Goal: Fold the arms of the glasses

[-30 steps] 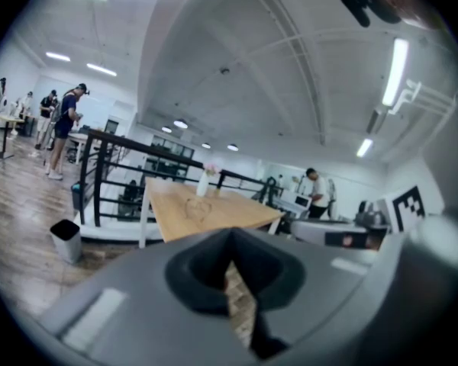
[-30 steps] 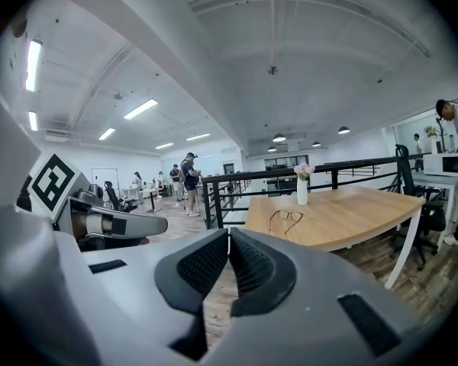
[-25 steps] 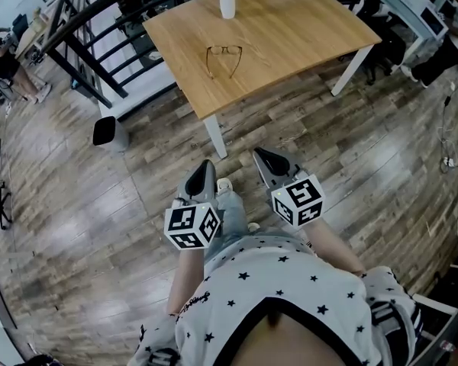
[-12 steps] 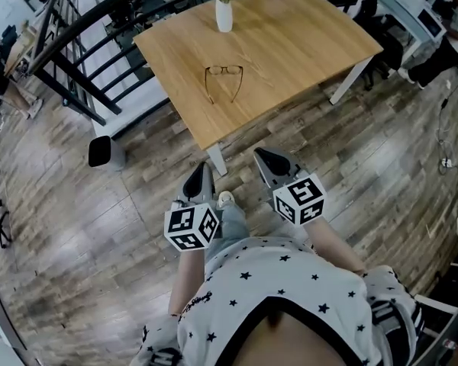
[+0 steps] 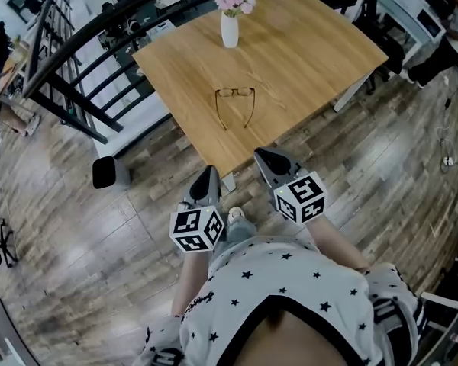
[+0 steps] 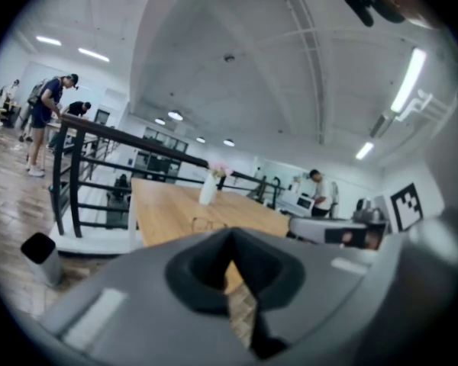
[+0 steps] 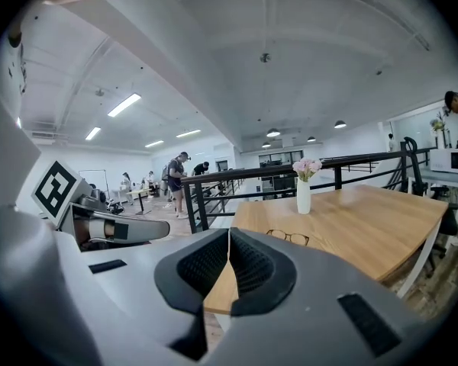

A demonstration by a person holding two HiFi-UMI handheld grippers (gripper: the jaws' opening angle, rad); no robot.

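Nearing worktop: the wooden worktop [image 5: 305, 44] is shown closer to both claws than in the head views of a moment earlier; its near edge is now seen just by the claw tips, where bare floor [image 5: 122, 227] was shown between them before.
Meaning for task: judged to be the approach only; no folding has been begun, and a reach forward is still needed.
Glasses [image 5: 235, 105]: laid flat on the worktop, both arms spread open and pointed toward the near edge, lenses turned toward the far side.
Left claw [image 5: 209, 172]: jaws pressed together, nothing pinched; held low in front of the person.
Right claw [image 5: 259, 155]: jaws pressed together, nothing pinched; held beside the left one.
Glasses relative to claws: placed ahead of both claws and apart from them, roughly on the line between the two; in each gripper view they are seen just above the joined jaw tips.
Vase [image 5: 229, 30]: white, with pink flowers, stood beyond the glasses toward the far edge, untouched.
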